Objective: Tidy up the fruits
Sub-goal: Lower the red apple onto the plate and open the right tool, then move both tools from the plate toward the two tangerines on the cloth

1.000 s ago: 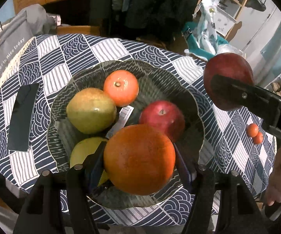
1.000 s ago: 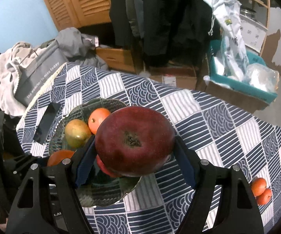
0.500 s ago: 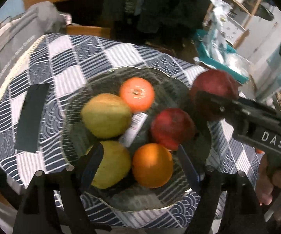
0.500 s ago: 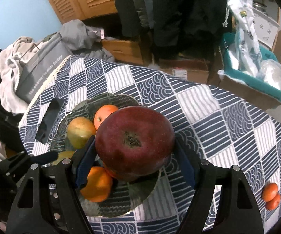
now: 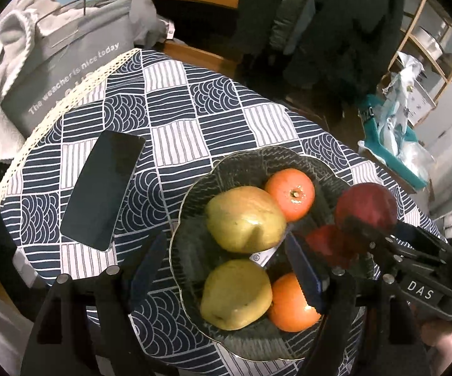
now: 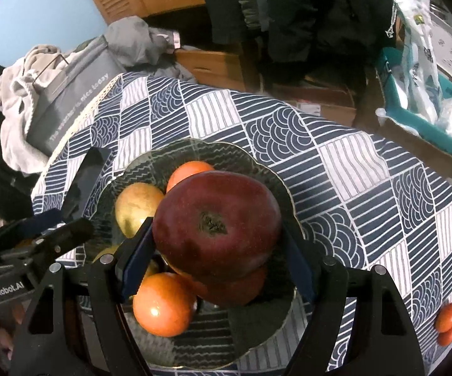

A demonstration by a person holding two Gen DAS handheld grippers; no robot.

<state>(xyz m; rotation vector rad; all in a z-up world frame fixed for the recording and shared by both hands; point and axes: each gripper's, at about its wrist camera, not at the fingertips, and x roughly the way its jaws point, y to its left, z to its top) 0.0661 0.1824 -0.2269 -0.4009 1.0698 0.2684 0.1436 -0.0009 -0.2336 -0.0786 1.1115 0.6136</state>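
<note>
A dark glass bowl (image 5: pixel 194 194) sits on the patterned tablecloth. It holds two yellow-green pears (image 5: pixel 244 217) (image 5: pixel 235 294), two oranges (image 5: pixel 290 194) (image 5: pixel 288 308) and a red apple (image 5: pixel 329 244). My left gripper (image 5: pixel 226 269) is open and empty, drawn back over the bowl's near left rim. My right gripper (image 6: pixel 216 250) is shut on a large dark red apple (image 6: pixel 216 225) and holds it over the bowl (image 6: pixel 257 169). That apple also shows in the left wrist view (image 5: pixel 365 206).
A black phone (image 5: pixel 103 188) lies on the cloth left of the bowl. Two small tangerines (image 6: pixel 447 321) sit near the table's right edge. A grey bag (image 5: pixel 63 62) and clothes lie past the far left edge. A teal bin (image 6: pixel 429 119) stands beyond the table.
My left gripper let go of the big orange into the bowl, opened and pulled back to the left. My right gripper carried the dark red apple over the bowl.
</note>
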